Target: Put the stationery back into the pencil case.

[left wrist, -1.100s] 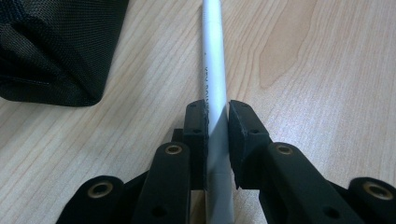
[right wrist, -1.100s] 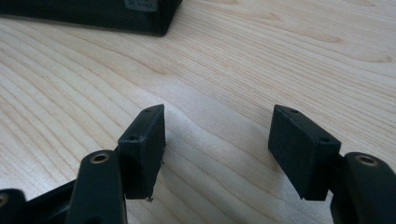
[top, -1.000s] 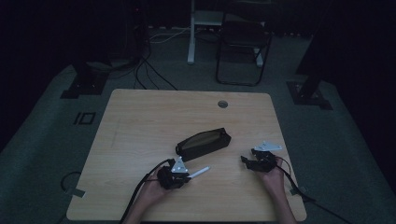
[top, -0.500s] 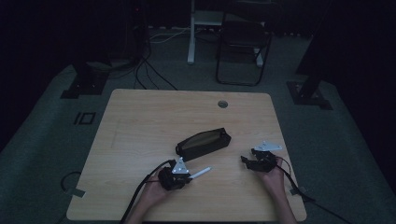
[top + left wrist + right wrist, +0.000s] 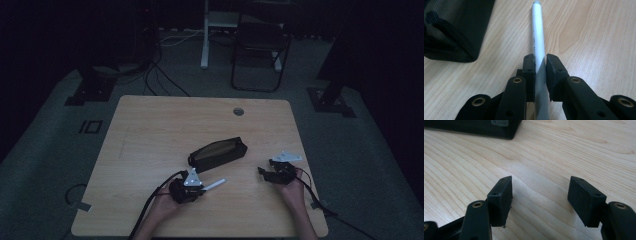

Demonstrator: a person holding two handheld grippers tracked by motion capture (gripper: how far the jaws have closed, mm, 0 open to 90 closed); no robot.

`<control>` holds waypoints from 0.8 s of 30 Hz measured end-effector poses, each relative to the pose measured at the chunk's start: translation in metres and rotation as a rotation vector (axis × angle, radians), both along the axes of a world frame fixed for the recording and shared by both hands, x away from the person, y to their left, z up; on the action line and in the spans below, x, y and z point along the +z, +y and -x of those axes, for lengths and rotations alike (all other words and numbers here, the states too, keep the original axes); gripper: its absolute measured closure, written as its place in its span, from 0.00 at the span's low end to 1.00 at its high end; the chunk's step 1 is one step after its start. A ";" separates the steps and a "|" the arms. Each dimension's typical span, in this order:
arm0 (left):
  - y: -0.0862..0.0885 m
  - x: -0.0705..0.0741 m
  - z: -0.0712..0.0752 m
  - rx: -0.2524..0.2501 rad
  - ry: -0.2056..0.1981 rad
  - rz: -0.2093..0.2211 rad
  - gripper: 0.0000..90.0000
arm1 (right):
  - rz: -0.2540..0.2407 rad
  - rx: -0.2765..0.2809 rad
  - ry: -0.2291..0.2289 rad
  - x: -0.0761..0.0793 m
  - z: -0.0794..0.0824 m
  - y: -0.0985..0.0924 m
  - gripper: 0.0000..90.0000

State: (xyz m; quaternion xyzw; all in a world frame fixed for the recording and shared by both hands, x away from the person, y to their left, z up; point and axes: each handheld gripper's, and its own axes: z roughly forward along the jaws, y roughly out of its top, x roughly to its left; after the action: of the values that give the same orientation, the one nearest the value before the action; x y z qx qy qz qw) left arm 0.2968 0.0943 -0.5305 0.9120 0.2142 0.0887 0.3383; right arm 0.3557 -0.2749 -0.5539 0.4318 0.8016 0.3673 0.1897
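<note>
Left black two-jaw gripper (image 5: 200, 184) bottom centre, jaws clamped (pads pressed inward); right black two-jaw gripper (image 5: 264, 172) lower right, jaws spread wide.

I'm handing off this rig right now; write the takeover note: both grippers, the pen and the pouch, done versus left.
Left gripper: shut on the white cylindrical pen, held near the table, tip pointing away.
Right gripper: open, empty, low over the light wooden table.
Black mesh zip pouch: lies mid-table, between and beyond both grippers.
Done: pen gripped.
Left: probably getting the pen into the pouch; whether the pouch is open, I cannot tell.
</note>
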 end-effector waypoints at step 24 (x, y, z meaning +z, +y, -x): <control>0.007 0.024 0.006 -0.012 -0.042 0.035 0.88 | 0.001 0.000 0.000 0.000 0.000 0.000 0.41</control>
State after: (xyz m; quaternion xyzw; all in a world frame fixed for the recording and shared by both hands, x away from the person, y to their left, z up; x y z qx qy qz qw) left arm 0.2911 0.1015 -0.5067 0.9052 0.2030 0.1021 0.3591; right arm 0.3557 -0.2750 -0.5539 0.4315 0.8018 0.3672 0.1898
